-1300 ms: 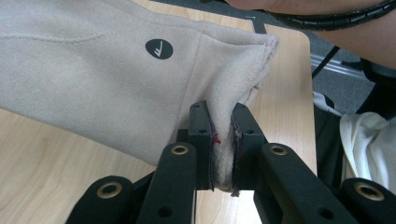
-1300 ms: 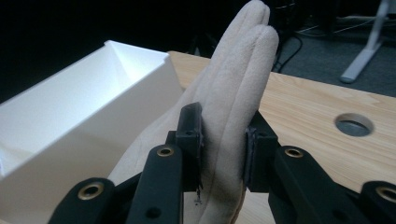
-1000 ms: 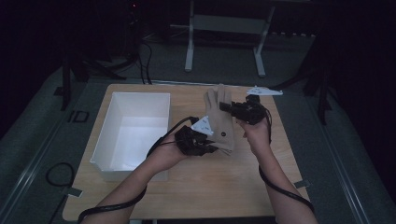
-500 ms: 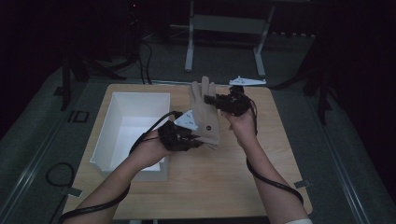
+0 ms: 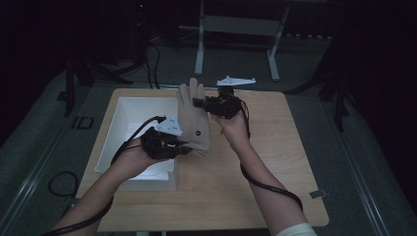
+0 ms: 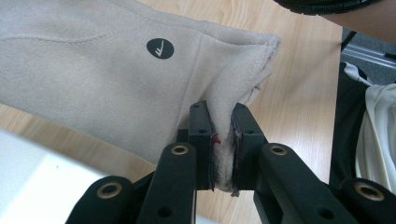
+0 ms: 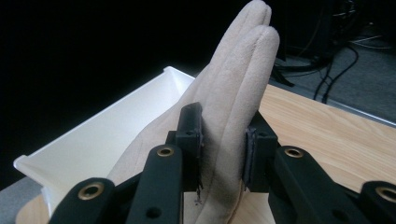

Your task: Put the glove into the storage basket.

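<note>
My left gripper is clamped on the cuff edge of the beige glove, the soft cloth bunched thick between the two black pads, and from there the glove spreads away flat, with a small round black badge on its surface near the cuff. My right gripper is closed on the other end, its pads pressing the glove's fingers from both sides, the fingertips standing up past the jaws. Seen from the high view, the glove hangs stretched between my two hands, lifted off the wooden table, its fingers pointing away from me and its cuff towards me. My left gripper sits at the cuff, low and near me; my right gripper sits farther off at the fingers, with its grey plate above it. Just to the left, under and beside the glove, is the white tray, open-topped and resting on the table's left half; my left hand hovers over its near right corner. The tray's white wall also rises behind the glove in my right gripper view. A black cable trails from my right hand across the tabletop.
</note>
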{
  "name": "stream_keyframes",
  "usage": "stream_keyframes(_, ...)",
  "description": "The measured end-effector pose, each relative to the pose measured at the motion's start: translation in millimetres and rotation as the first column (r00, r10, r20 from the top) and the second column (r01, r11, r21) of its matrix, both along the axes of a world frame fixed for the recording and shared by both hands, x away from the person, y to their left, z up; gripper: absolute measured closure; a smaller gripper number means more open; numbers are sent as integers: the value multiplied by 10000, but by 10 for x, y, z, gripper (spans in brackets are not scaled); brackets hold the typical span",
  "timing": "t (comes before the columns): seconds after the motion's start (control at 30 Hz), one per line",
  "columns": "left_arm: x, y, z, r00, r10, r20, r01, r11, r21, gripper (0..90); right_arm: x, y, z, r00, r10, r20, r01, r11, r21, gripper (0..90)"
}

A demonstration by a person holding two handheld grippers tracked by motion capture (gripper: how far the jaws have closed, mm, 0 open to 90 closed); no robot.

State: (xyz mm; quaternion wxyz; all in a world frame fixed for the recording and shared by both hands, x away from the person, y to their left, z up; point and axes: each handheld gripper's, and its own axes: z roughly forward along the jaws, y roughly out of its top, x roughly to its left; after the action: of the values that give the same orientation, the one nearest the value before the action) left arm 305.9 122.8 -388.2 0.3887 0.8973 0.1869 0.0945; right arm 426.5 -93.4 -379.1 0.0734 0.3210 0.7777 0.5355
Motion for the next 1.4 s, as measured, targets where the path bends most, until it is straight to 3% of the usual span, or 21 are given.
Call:
stream_keyframes(0.47, -104, 484, -31, 9972, 752, -22, -752, 9970, -205, 820, 30, 527, -43, 9985, 521, -160, -522, 9986, -53, 727)
stream_keyframes(1.0, -193, 995, -204, 9851, 1694, -308, -1699, 9854, -146, 820, 78, 1109, -168, 9935, 1057, -426, -1076, 9932, -450, 727)
stream_keyframes(1.17, -179, 1054, -277, 9777, 2042, -486, -2040, 9789, 98, 820, 109, 1187, -232, 9927, 1077, -551, -1108, 9922, -571, 727)
stream_keyframes(1.4, -138, 1021, -425, 9671, 2443, -713, -2406, 9690, 564, 820, 191, 1283, -466, 9896, 989, -1044, -1083, 9902, -887, 727)
